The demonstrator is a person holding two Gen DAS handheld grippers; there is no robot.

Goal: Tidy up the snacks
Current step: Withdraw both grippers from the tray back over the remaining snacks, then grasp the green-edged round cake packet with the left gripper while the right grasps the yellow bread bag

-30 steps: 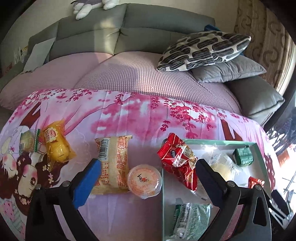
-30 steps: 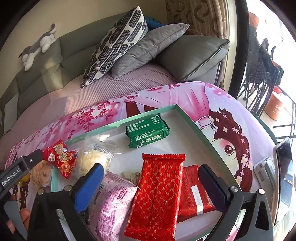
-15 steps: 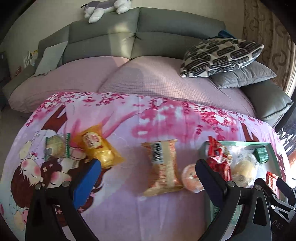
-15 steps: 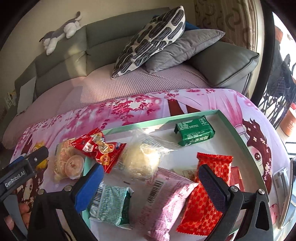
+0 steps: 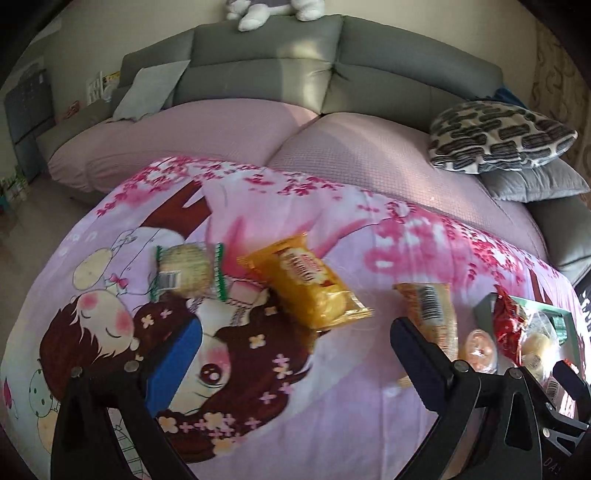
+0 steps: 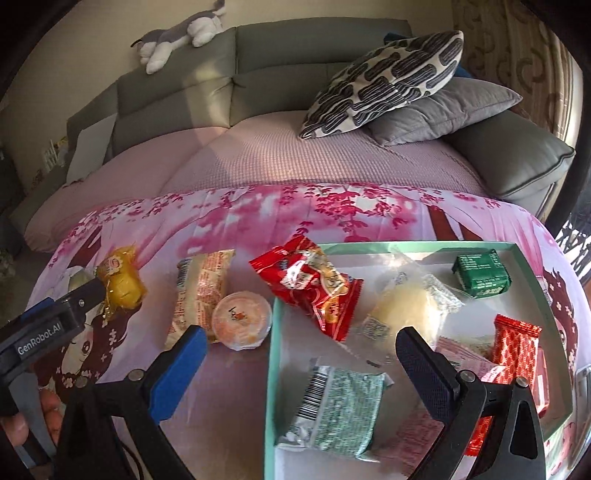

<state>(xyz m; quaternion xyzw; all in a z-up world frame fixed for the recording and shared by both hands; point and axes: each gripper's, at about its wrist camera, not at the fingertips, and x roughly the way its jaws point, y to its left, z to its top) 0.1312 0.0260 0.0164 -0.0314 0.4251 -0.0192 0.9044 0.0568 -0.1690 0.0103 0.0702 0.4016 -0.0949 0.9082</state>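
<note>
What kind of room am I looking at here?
Most likely a home living room. A grey sofa with a patterned cushion and a plush toy on its backrest stands behind a low surface under a pink cartoon cloth, where snacks lie.

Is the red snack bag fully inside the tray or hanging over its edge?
Hanging over. The red snack bag straddles the tray's left corner, part inside, part above the tablecloth.

a plush toy lies atop the grey sofa, beside patterned cushion.
</note>
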